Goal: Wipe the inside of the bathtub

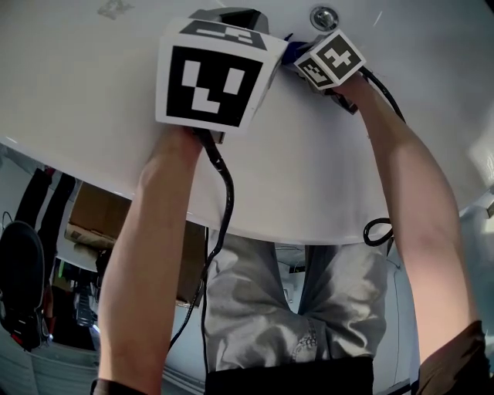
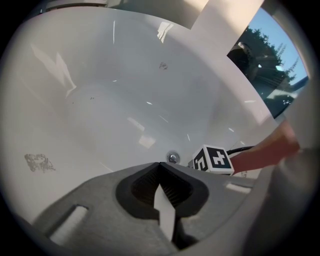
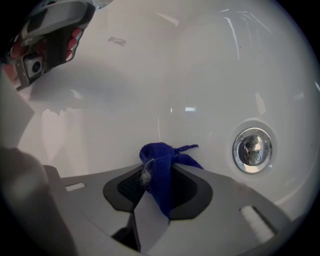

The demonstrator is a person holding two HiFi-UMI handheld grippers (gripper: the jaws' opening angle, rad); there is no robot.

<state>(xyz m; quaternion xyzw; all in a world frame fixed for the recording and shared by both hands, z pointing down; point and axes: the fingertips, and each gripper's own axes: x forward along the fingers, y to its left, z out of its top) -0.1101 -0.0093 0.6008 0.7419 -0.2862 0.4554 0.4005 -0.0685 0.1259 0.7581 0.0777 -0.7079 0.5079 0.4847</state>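
Note:
The white bathtub [image 1: 77, 100] fills the top of the head view; its inside wall [image 3: 165, 75] spreads across the right gripper view. My right gripper [image 3: 157, 165] is shut on a blue cloth [image 3: 162, 172], whose bunched end presses against the tub surface just left of the chrome drain [image 3: 252, 149]. In the head view its marker cube [image 1: 330, 60] sits below the drain [image 1: 324, 17]. My left gripper [image 2: 161, 172] is shut with nothing in it, held above the tub, its cube [image 1: 212, 73] left of the right one.
A faint mark [image 2: 37, 162] shows on the tub's left side and a small logo [image 2: 163, 65] on the far wall. A window [image 2: 272, 65] lies beyond the tub rim. Cardboard boxes [image 1: 96, 216] and a dark shoe [image 1: 19, 270] lie on the floor.

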